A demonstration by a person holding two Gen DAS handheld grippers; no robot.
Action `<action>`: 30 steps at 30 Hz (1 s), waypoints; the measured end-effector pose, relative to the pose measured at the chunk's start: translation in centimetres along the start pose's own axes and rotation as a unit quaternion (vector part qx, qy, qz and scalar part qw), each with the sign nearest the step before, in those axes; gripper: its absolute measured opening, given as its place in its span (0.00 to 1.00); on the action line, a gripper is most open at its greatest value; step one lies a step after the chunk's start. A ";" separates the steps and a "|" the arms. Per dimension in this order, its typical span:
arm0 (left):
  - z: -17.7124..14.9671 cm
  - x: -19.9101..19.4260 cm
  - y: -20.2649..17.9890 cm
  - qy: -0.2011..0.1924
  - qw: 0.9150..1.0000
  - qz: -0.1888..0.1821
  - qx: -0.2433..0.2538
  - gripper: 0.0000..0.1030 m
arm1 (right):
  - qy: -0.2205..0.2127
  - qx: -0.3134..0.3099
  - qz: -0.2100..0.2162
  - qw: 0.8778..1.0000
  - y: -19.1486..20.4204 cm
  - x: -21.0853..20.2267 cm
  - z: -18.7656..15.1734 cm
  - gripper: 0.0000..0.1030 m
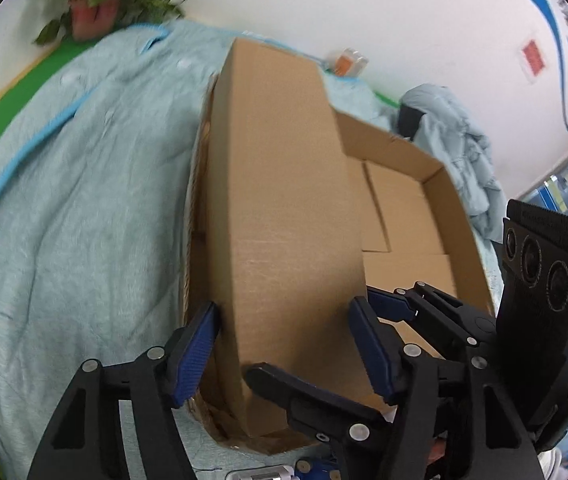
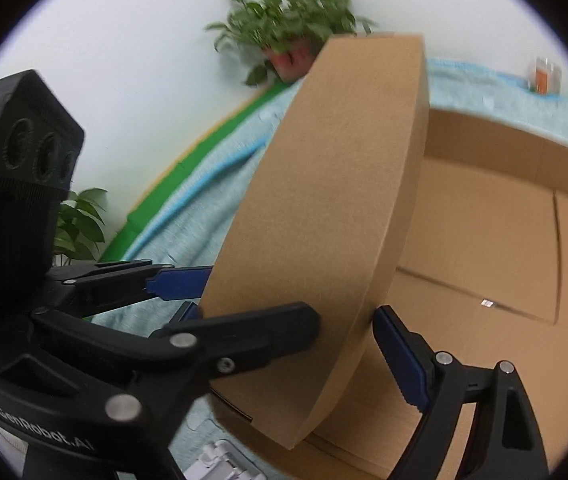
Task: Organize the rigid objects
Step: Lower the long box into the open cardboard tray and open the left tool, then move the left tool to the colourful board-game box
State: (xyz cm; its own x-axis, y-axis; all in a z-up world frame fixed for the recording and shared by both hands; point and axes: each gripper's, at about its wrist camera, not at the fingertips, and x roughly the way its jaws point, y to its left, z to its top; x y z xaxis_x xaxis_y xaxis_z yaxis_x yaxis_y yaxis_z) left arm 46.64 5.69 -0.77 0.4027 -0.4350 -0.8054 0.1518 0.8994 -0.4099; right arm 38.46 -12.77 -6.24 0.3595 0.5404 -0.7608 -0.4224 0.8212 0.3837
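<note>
Here, plain tan cardboard box (image 1: 284,208) upright inside open carton (image 1: 460,216).

A white wall (image 1: 404,12) is seen behind the work surface, which is covered by a pale blue-green quilted blanket (image 1: 84,200) edged with a brighter blue binding. A green surface (image 1: 4,120) with a yellowish border is exposed beyond the blanket's edge, along the foot of the wall. A leafy potted plant (image 2: 288,36) in a reddish pot is placed against the wall at the far side, and a second leafy plant (image 2: 80,224) is seen lower down, near the green strip. Blue painted lettering or graphics (image 1: 564,40) and a small red notice (image 1: 532,58) are carried on the wall. Even, soft lighting is cast throughout.
</note>
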 end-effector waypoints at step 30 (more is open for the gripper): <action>-11.3 -10.3 -2.1 -0.245 0.959 0.140 0.035 1.00 | -0.005 0.075 -0.050 0.996 -1.1 -2.8 -4.6 0.82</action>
State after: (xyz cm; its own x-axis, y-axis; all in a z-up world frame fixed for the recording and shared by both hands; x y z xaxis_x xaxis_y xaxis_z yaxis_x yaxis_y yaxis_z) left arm 31.96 7.82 3.59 0.8098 -0.1190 -0.5745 0.0296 0.9863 -0.1626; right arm 34.16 -16.02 -6.96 0.4021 0.4551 -0.7945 -0.2545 0.8891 0.3805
